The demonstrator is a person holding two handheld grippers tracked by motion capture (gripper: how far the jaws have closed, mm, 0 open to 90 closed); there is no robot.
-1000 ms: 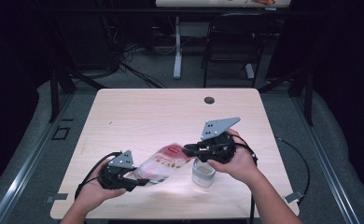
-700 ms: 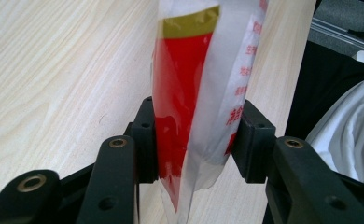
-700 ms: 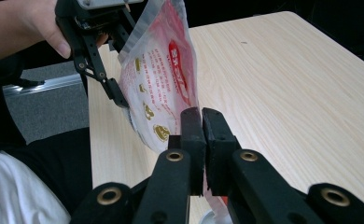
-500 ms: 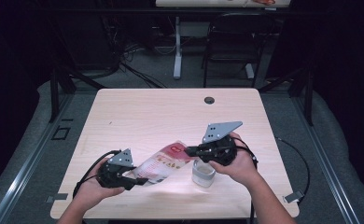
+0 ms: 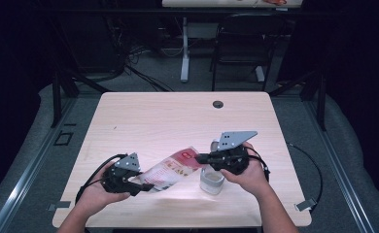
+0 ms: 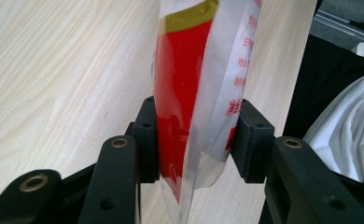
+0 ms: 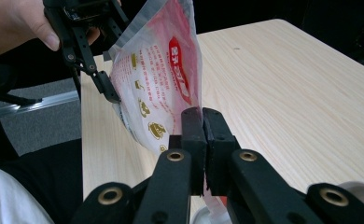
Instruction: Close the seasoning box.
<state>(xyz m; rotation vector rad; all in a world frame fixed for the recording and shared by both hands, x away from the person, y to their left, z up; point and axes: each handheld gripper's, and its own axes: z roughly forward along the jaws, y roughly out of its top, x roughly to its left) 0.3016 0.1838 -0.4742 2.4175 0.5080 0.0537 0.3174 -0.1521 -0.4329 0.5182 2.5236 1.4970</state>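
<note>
Bag hung over the table's near edge, left gripper clamped on one end, right gripper pinching the other. Since a second ago it tilted lower toward the cup: probably lining up a pour.

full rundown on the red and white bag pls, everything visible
The bag is a flat plastic pouch, glossy, red and white with a gold band, red lettering and small gold pictures on its face. It is held off the table, stretched between both grippers. The left gripper has its jaws clamped on one end, and the right gripper pinches the opposite edge with its jaws nearly together. From the high view it slants across the near table, its right end beside a small clear container. Contents cannot be told.
</note>
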